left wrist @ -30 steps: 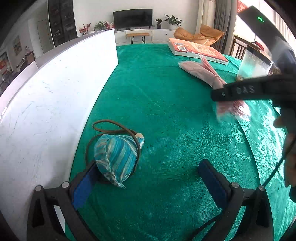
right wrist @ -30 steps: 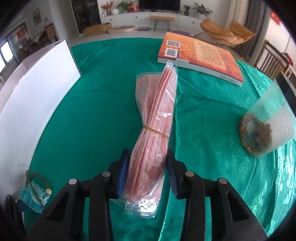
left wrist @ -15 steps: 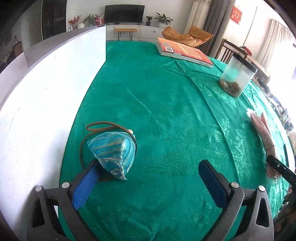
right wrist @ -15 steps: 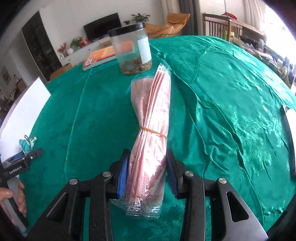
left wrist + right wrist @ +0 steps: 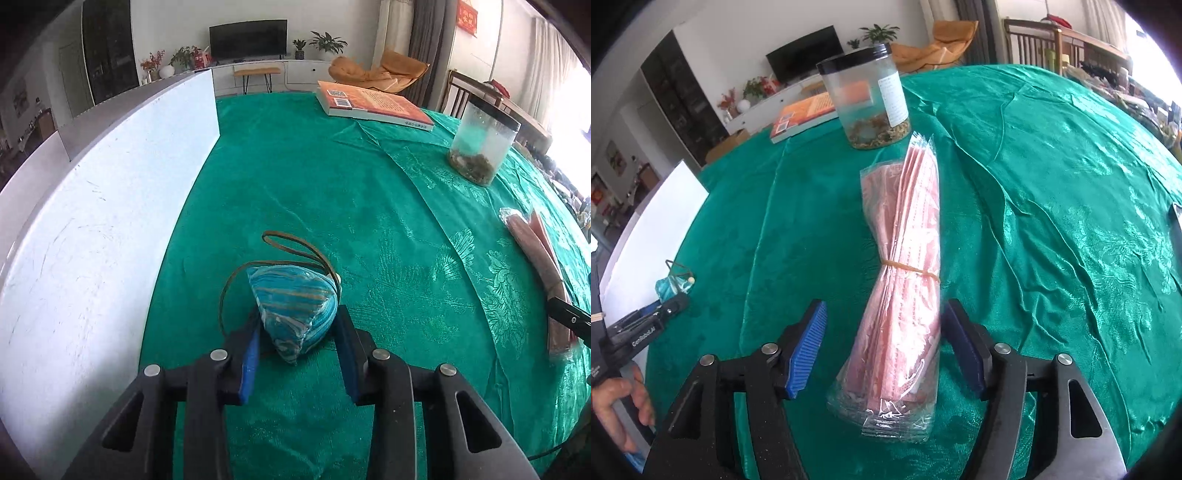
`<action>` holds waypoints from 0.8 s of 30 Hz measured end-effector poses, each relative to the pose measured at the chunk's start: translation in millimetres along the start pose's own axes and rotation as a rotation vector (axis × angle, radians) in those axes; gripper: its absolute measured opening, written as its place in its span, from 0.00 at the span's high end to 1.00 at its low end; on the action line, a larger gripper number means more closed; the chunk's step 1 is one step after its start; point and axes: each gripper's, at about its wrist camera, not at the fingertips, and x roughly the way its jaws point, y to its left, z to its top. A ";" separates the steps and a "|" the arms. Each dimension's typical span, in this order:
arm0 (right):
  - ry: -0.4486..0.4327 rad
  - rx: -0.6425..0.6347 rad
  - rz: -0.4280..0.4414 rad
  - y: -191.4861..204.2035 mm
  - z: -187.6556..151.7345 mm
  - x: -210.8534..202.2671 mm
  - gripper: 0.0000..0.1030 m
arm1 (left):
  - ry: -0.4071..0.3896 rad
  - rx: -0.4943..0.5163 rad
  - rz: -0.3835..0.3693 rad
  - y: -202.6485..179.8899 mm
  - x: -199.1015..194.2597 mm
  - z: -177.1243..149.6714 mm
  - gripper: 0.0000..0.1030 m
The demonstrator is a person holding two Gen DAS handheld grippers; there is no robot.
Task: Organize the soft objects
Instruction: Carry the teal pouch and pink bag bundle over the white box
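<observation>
Green-clothed table (image 5: 295, 184): book (image 5: 373, 105), jar (image 5: 482, 147)

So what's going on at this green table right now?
A person works two handheld grippers over a green tablecloth. The left gripper has just closed its jaws around a small blue striped pouch with a brown cord. The right gripper has just opened its jaws, and the pink pack of face masks lies loose between them on the cloth, near a clear jar.

White lettering reading "GenRobot.AI" runs along the black body of the left gripper (image 5: 670, 308), left of the jar (image 5: 870, 105). The jar's paper label (image 5: 894, 98) and the book (image 5: 373, 105) cover (with QR codes) carry print too small to read.
</observation>
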 end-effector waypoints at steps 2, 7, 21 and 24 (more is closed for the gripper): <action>0.023 -0.007 -0.004 0.2 6.0 2.0 0.32 | 0.007 -0.023 -0.056 -2.9 -5.1 -2.8 0.65; 0.036 0.019 -0.002 -12.5 17.7 3.8 0.72 | 0.007 -0.013 -0.155 -23.9 -20.6 -10.8 0.65; -0.154 0.118 -0.041 -46.6 47.9 -76.7 0.72 | -0.135 -0.029 -0.287 -36.1 -98.5 11.0 0.65; -0.167 0.109 -0.025 -39.8 53.7 -88.6 0.72 | -0.182 -0.050 -0.310 -20.6 -127.4 17.6 0.65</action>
